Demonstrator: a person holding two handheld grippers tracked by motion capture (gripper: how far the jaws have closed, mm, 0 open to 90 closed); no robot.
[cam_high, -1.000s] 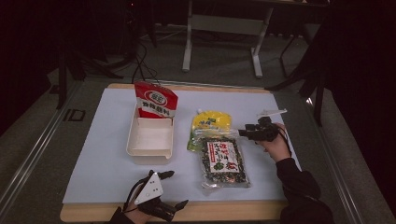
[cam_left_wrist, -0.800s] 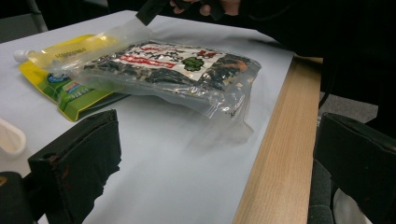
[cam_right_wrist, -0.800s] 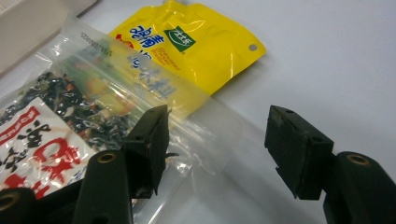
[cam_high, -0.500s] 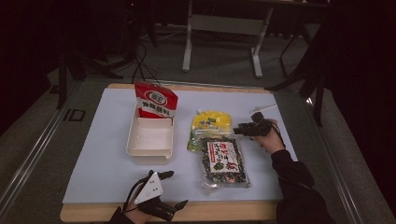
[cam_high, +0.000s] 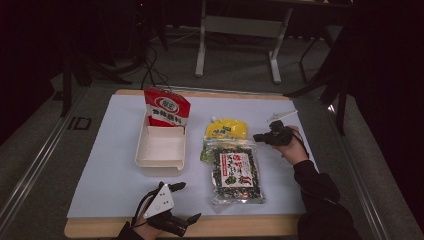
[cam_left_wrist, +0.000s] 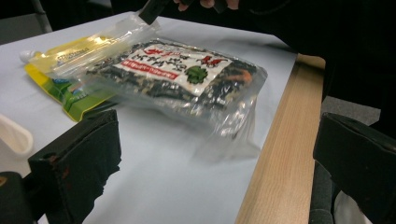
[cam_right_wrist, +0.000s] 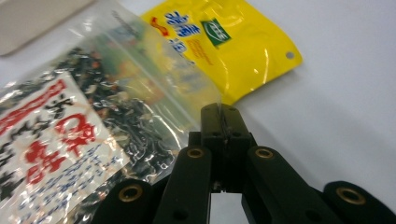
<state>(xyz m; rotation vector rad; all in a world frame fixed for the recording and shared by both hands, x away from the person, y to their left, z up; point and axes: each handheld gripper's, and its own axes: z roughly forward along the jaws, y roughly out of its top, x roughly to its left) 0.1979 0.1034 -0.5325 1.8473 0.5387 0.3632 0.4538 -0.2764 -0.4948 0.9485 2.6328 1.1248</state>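
One grab done: right hand-held gripper (cam_right_wrist: 219, 122) has just clamped the seaweed bag (cam_high: 234, 170) by its clear 1-o'clock corner at worktop (cam_high: 115, 175) centre-right, left hand-held gripper (cam_high: 181, 201) idles wide open, lift and placement remain.

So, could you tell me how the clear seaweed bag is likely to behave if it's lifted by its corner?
The seaweed bag will probably flop and sag: its film is thin and crinkled. It looks light, being flat with loose flakes. The glossy corner may slip from the right gripper, whose jaws have just closed on it, and the yellow pouch partly beneath may shift.
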